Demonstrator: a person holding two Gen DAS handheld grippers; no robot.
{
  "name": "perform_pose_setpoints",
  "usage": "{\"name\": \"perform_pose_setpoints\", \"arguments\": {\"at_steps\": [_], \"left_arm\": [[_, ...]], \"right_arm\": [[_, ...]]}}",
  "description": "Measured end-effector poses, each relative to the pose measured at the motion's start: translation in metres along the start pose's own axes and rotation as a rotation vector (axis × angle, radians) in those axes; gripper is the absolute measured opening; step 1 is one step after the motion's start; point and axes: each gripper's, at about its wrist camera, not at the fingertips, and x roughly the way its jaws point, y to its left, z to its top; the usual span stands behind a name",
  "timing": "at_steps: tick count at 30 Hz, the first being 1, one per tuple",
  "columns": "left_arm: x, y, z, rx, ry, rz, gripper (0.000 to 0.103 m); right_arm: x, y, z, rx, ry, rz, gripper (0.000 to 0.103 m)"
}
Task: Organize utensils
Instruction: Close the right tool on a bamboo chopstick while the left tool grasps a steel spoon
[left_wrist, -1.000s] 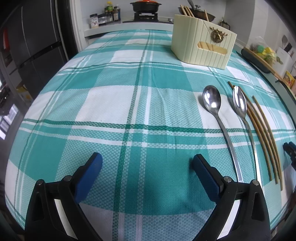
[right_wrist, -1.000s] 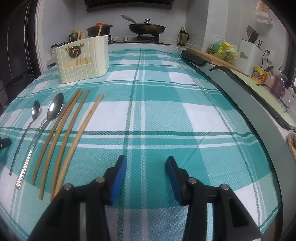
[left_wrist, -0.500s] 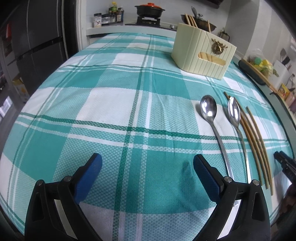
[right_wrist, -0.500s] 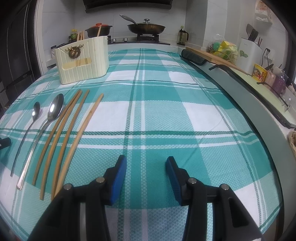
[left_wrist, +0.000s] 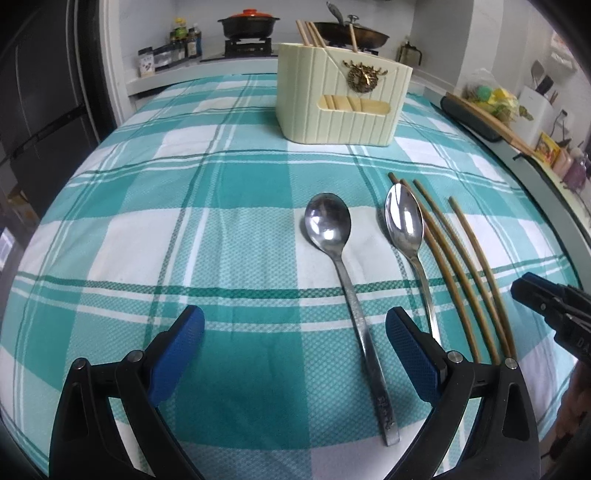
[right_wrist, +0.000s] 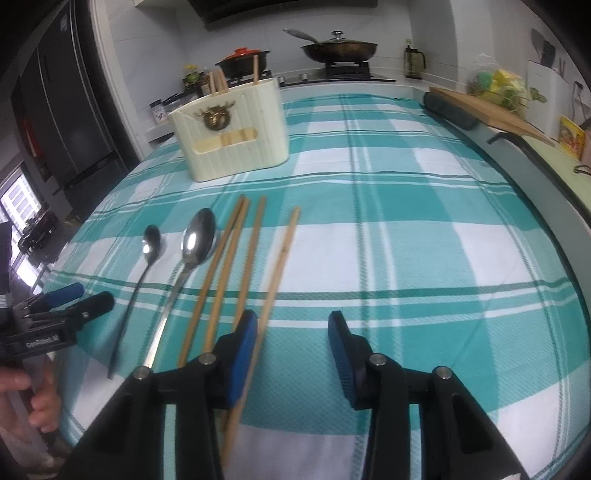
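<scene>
Two steel spoons, a round one (left_wrist: 328, 225) (right_wrist: 151, 240) and an oval one (left_wrist: 404, 221) (right_wrist: 199, 236), lie on the teal checked cloth beside several bamboo chopsticks (left_wrist: 454, 266) (right_wrist: 236, 251). Behind them stands a cream utensil holder (left_wrist: 343, 99) (right_wrist: 232, 136) with chopsticks in it. My left gripper (left_wrist: 295, 354) (right_wrist: 85, 299) is open low over the cloth, and the round spoon's handle lies between its fingers near the right one. My right gripper (right_wrist: 293, 354) (left_wrist: 546, 306) is closing over bare cloth. The rightmost chopstick runs under its left finger.
A stove with a red-lidded pot (left_wrist: 247, 24) and a wok (right_wrist: 338, 48) stands behind the table. A wooden cutting board (right_wrist: 491, 110) and a dark roll sit on the counter at the right. A dark fridge (right_wrist: 66, 122) is at the left. A hand (right_wrist: 22, 398) holds the left gripper.
The left gripper has moved right, so the round spoon's handle now lies between its fingers. The right gripper has shifted left over the chopsticks and its gap has narrowed a little.
</scene>
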Motion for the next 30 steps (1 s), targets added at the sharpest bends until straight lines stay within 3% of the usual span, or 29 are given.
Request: {"name": "perform_pose_setpoints", "arguments": {"at_steps": [6,10,13,19,25,30], "left_arm": [[0.014,-0.012,-0.007,0.071,0.047,0.059,0.099],[0.015,-0.002,-0.008,0.039,0.059,0.053,0.100],[0.013,0.010,-0.011,0.026,0.063,0.061,0.100],[0.009,0.023,-0.013,0.021,0.078,0.065,0.101],[0.012,0.019,-0.004,0.102,0.103,0.029,0.099],[0.026,0.012,0.014,0.109,0.121,-0.027,0.099]], "right_arm": [[0.025,0.012,0.000,-0.039,0.073,-0.012,0.026],[0.023,0.022,-0.006,-0.139,0.072,-0.063,0.020],[0.021,0.014,-0.007,-0.120,0.068,-0.104,0.014],[0.012,-0.004,-0.010,-0.098,0.061,-0.164,0.014],[0.010,-0.003,-0.010,-0.151,0.095,-0.145,0.019],[0.012,-0.007,-0.006,-0.187,0.131,-0.121,0.028]]}}
